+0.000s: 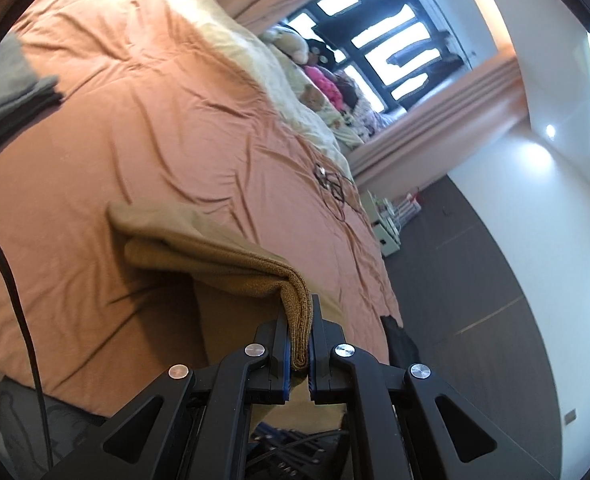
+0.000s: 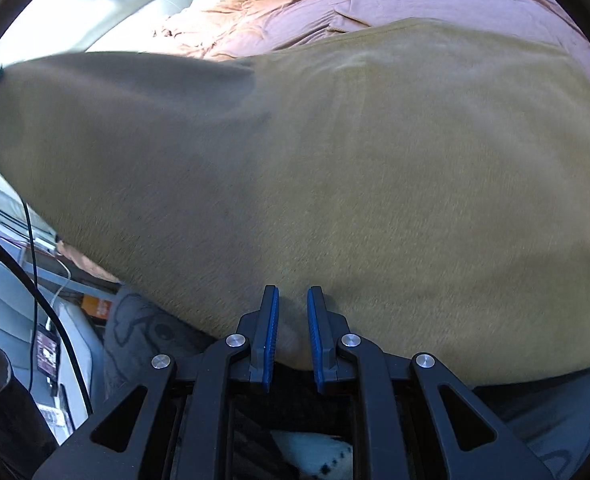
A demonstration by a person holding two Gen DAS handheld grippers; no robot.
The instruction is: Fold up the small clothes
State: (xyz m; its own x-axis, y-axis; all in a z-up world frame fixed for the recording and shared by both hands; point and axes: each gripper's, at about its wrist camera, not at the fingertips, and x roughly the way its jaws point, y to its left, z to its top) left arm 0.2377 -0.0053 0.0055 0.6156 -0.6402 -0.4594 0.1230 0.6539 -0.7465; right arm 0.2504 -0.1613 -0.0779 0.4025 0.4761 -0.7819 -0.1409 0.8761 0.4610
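Daylight from the window (image 1: 379, 40) blows out white, a ceiling spotlight (image 1: 551, 131) glares, fisheye edges curve and darken, and the tan garment (image 2: 335, 180) smears with motion blur

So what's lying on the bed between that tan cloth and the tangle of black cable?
Nothing: only bare orange bedspread between tan cloth and cable, in the left wrist view.

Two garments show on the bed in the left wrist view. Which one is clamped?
The tan one, pinched at a folded edge by the left hand-held gripper. The grey one lies folded at the far left, untouched.
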